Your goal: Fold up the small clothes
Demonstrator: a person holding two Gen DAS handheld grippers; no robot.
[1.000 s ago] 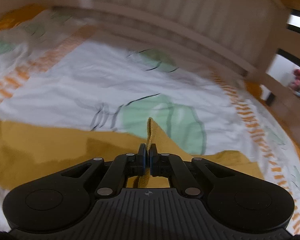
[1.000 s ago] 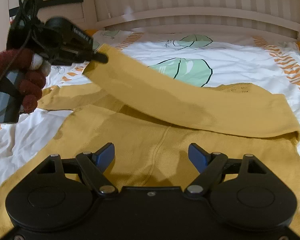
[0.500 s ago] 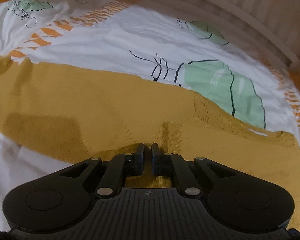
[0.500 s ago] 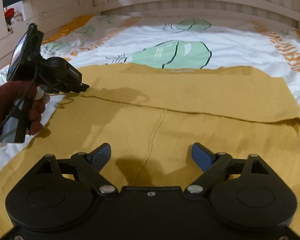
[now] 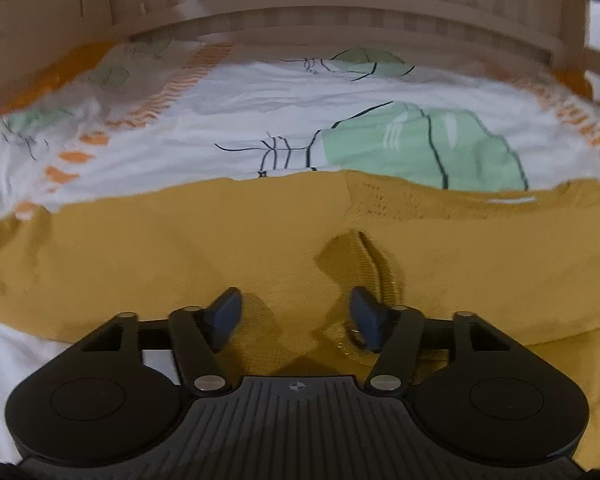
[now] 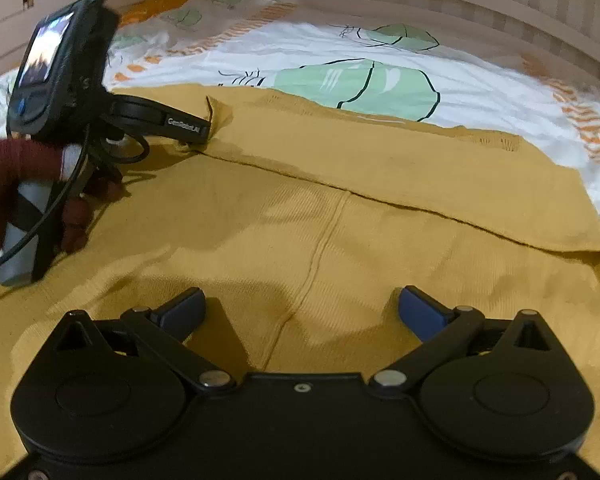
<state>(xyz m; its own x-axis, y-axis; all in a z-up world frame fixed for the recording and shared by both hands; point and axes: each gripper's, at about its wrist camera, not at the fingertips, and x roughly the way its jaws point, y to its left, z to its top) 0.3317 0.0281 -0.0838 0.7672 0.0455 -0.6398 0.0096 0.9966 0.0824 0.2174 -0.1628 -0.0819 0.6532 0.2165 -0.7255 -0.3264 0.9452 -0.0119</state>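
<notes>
A mustard yellow knitted sweater (image 6: 340, 208) lies flat on the bed, with one sleeve (image 6: 400, 172) folded across its upper part. In the left wrist view the sweater (image 5: 180, 240) fills the foreground and the sleeve cuff (image 5: 364, 252) lies just ahead of the fingers. My left gripper (image 5: 296, 312) is open and empty, low over the cloth; it also shows in the right wrist view (image 6: 196, 136) at the cuff. My right gripper (image 6: 300, 312) is open and empty above the sweater's lower body.
The bedsheet (image 6: 340, 48) is white with green leaf prints and orange stripes. A wooden slatted headboard (image 5: 340, 8) runs along the far side. A hand in a dark red glove (image 6: 16, 184) holds the left gripper.
The left gripper carried the sleeve across the sweater, laid it down and opened, letting go of the cuff. The right gripper stayed open over the lower body.
</notes>
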